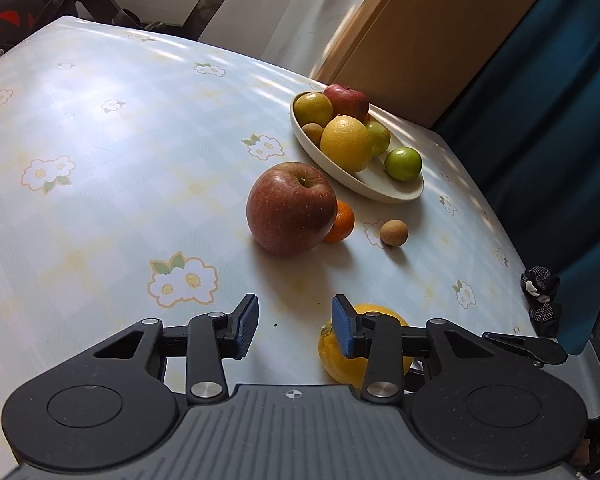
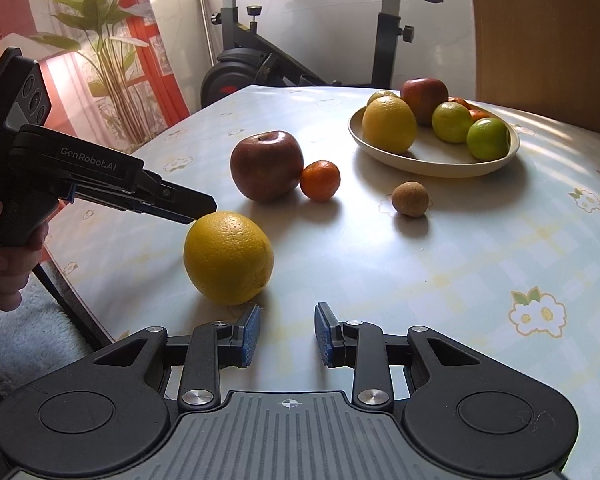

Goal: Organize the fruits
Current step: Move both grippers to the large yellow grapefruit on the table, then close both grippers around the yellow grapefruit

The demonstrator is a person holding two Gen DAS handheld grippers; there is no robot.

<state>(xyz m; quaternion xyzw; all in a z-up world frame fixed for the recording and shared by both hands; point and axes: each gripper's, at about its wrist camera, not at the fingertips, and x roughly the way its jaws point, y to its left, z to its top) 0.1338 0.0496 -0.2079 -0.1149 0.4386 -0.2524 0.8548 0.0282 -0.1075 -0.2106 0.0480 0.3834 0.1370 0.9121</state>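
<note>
Fruits lie loose on the counter (image 2: 480, 264): from left, we see a yellow orange (image 2: 228, 258) beside our left tongs (image 1: 294, 330), a red apple (image 2: 266, 165) touching a tangerine (image 2: 320, 180), a small brown fruit (image 2: 410, 199). Both tongs, right tongs (image 2: 287, 335) too, are spread, empty. Rightmost, the bowl (image 2: 432, 164) holds sorted fruit, probably their destination.
</note>
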